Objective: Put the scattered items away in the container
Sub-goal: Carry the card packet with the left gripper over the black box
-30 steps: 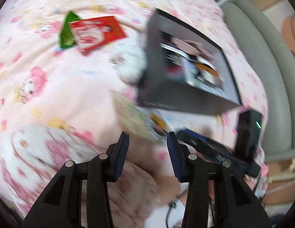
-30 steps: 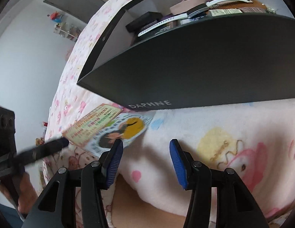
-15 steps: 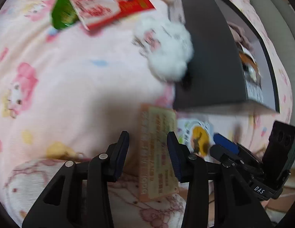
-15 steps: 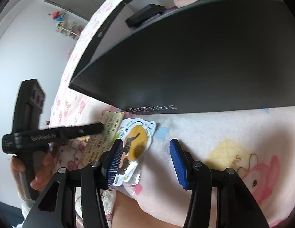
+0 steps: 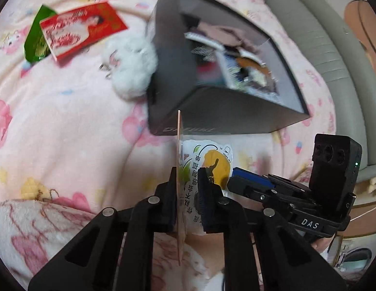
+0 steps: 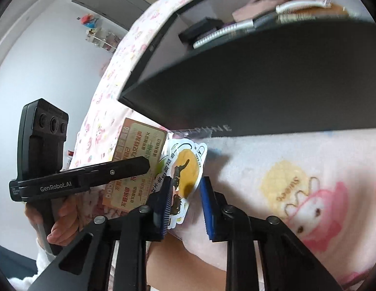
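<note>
A black box (image 5: 224, 118) (image 6: 260, 84) with several items inside lies on a pink blanket. In front of it are a tan printed card (image 5: 179, 145) (image 6: 139, 140) and a white sticker pack with an orange cat (image 5: 212, 160) (image 6: 188, 167). My left gripper (image 5: 188, 194) (image 6: 129, 167) is closing. The card stands on edge between its jaws, against the left pad, with a gap to the right pad. My right gripper (image 6: 185, 201) (image 5: 248, 179) is closing too. The sticker pack lies between its jaws by the left pad, and the right pad is apart from it.
A red packet (image 5: 83, 29) over a green one (image 5: 35, 41) lies at the far left. A white fluffy item (image 5: 132, 68) rests against the box's left wall. A grey padded edge (image 5: 333, 48) borders the bed on the right. A hand (image 6: 64, 228) grips the left tool.
Both grippers' jaws have narrowed. The card, flat on the blanket before, now stands on edge between the left jaws. The right jaws have come around the sticker pack.
</note>
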A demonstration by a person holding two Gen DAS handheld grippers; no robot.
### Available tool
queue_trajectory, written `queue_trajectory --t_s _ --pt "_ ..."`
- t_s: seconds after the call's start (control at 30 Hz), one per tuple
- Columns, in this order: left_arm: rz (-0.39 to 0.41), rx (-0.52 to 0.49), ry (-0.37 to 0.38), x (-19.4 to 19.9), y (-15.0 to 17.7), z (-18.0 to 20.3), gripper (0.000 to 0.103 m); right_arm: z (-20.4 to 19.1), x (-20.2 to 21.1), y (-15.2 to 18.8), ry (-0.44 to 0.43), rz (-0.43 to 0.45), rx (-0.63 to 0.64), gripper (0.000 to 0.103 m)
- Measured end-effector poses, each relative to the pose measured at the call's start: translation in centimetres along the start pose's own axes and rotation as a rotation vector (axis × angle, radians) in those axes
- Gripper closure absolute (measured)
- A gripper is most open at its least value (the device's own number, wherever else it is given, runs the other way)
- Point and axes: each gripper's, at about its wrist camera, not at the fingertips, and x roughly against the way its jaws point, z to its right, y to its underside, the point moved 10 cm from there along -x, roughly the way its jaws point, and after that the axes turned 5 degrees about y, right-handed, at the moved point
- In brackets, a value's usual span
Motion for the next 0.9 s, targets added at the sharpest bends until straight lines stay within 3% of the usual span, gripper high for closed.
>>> queue_trajectory --t_s 0.23,0.33,0.47,0.6,0.8,0.9 --pt "0.084 -0.078 0.049 2.8 -2.3 6.2 0.09 -1.0 6.5 -2.7 -0.01 0.138 -0.001 0.083" --pt "0.11 -0.117 0.078 3.2 -5.5 8.9 0.09 -1.1 8.6 -5.8 0.026 0.155 0.047 0.082" --pt "0.109 -0.129 0.028 1.6 -10.4 9.7 0.09 -1.2 9.4 -11.2 0.051 0.179 0.122 0.082" --pt "0.072 -0.108 -0.002 -1.8 -12.9 9.4 0.09 0.9 8.5 -14.6 0.059 0.193 0.096 0.082" --pt "-0.001 -0.101 -0.082 -6.7 -13.7 8.4 0.089 4.6 5.8 -14.3 0.082 0.139 0.035 0.082" --pt "-0.015 -0.091 -0.166 -7.8 -14.1 7.1 0.089 5.8 5.7 -14.7 0.069 0.165 -0.03 0.082"
